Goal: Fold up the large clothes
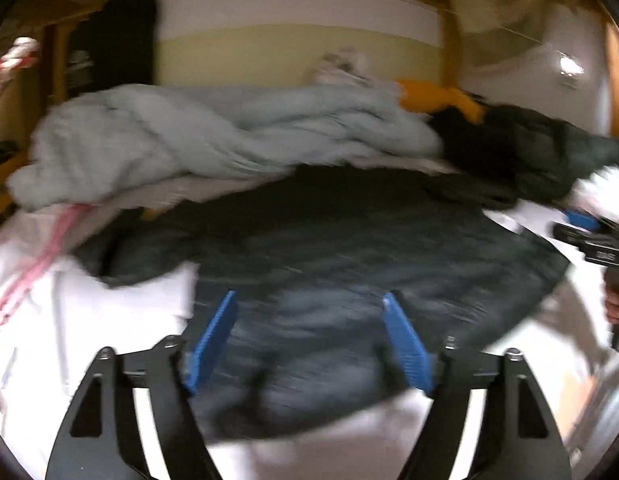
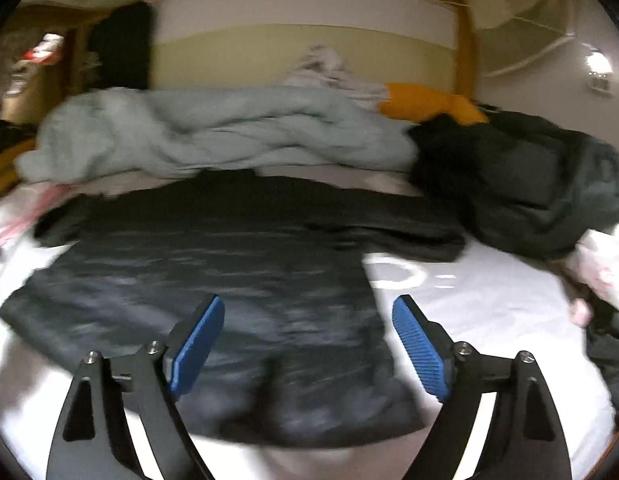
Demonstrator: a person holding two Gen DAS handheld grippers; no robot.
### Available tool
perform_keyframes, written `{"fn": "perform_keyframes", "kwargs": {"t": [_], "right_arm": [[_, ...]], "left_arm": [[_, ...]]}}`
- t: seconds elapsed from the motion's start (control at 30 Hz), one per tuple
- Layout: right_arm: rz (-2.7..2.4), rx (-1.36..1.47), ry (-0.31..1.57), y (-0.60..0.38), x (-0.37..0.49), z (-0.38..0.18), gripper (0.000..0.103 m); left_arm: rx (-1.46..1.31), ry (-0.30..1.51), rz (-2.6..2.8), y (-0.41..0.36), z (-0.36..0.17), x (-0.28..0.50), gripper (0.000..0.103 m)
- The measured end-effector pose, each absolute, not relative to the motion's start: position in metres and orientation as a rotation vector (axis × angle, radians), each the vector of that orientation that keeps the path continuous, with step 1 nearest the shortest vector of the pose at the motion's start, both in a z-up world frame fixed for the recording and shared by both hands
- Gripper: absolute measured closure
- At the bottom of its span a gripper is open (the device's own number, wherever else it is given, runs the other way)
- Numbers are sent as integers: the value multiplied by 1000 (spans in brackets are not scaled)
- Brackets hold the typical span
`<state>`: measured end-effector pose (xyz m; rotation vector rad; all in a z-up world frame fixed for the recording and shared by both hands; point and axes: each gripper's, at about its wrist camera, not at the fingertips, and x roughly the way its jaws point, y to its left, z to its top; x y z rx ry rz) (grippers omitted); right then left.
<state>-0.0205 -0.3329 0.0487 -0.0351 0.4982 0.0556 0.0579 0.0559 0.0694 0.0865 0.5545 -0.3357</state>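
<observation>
Tools (image 1: 309,344) (image 2: 307,354) gape over dark garment (image 2: 213,280); pale quilt (image 2: 213,132) heaped behind.

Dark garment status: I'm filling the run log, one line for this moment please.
left gripper open | right gripper open | dark garment spread flat on bed, ungrasped

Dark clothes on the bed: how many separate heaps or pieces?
2: a dark garment spread flat in front, and a dark pile at the back right. More may be buried.
</observation>
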Motion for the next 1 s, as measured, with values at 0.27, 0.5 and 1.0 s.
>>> {"fn": "perform_keyframes", "kwargs": {"t": [0.27, 0.5, 1.0], "right_arm": [[143, -45, 743, -301, 14, -15, 0], [102, -136, 774, -292, 25, -52, 0], [98, -120, 782, -293, 25, -47, 0]], "left_arm": [[127, 797, -289, 14, -5, 96, 17], [161, 811, -262, 8, -28, 95, 13], [121, 760, -251, 17, -10, 90, 15]]}}
